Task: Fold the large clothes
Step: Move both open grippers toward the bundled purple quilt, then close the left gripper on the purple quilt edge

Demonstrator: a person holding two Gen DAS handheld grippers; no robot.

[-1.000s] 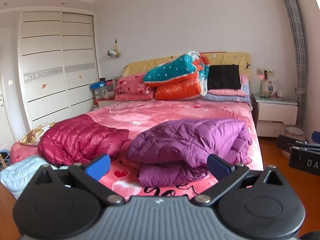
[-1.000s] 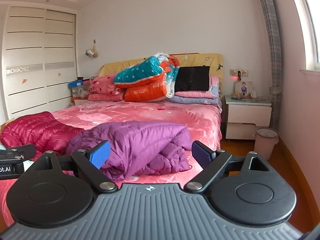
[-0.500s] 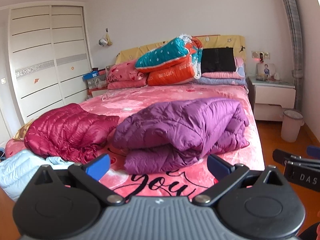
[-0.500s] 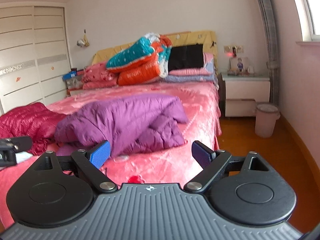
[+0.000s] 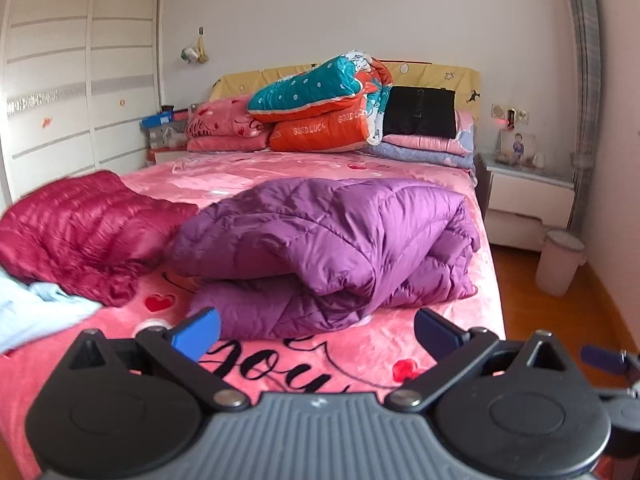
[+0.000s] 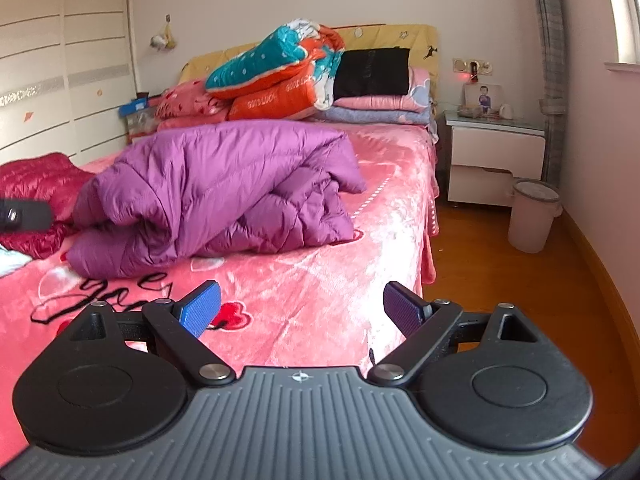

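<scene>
A purple down coat (image 5: 328,248) lies bunched and roughly folded on the pink bed (image 5: 280,364); it also shows in the right wrist view (image 6: 216,192). A crimson down jacket (image 5: 80,232) lies to its left, seen too in the right wrist view (image 6: 40,184). A pale blue garment (image 5: 36,312) lies at the bed's near left. My left gripper (image 5: 316,332) is open and empty, just short of the purple coat's near edge. My right gripper (image 6: 302,312) is open and empty over the bed's near right part, apart from the coat.
Folded quilts and pillows (image 5: 328,116) are stacked at the headboard. A white nightstand (image 6: 496,160) and a pink bin (image 6: 532,216) stand right of the bed on the wood floor. A white wardrobe (image 5: 72,92) stands at left. The right gripper's tip (image 5: 608,356) shows at the left view's right edge.
Both grippers have moved forward and closer to the bed and the purple coat, which now looks larger. Both stay open and empty. The clothes have not moved.
</scene>
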